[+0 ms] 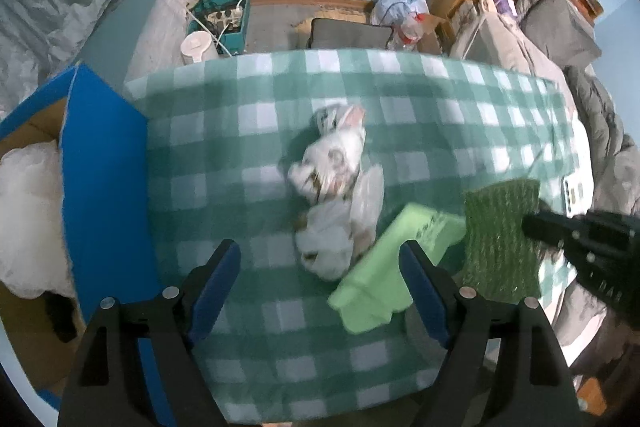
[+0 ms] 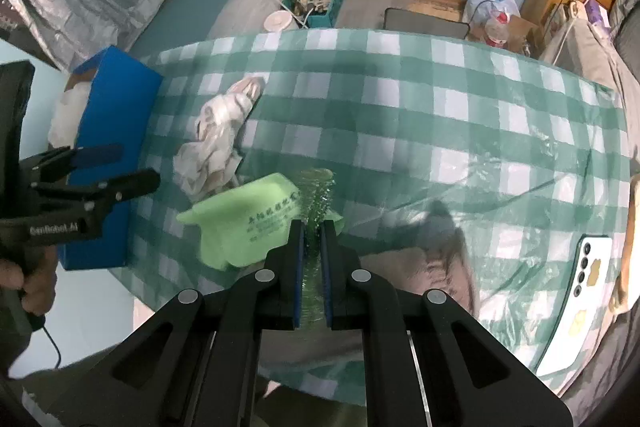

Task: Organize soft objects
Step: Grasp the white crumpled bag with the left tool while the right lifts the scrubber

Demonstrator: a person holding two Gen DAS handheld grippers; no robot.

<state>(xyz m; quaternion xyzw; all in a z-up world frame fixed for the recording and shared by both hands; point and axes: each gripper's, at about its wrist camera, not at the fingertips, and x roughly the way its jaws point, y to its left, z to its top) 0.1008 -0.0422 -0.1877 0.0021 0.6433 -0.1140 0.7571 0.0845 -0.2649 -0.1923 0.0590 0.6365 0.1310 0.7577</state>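
My right gripper [image 2: 313, 227] is shut on a dark green artificial-grass mat [image 1: 500, 239], seen edge-on between the pads [image 2: 314, 203], and holds it above the checked table. A light green cloth with printed text [image 1: 384, 279] [image 2: 248, 223] lies on the table beside the mat. A crumpled white plastic bag [image 1: 340, 187] [image 2: 216, 139] lies left of it. My left gripper [image 1: 320, 259] is open and empty, hovering over the table near the bag; it also shows in the right wrist view [image 2: 120, 167].
A blue cardboard box [image 1: 100, 163] [image 2: 116, 99] holding white stuffing stands at the table's left edge. A phone [image 2: 588, 267] lies at the right on the green checked tablecloth [image 1: 440, 99]. Floor clutter, a bed and a wooden shelf lie beyond.
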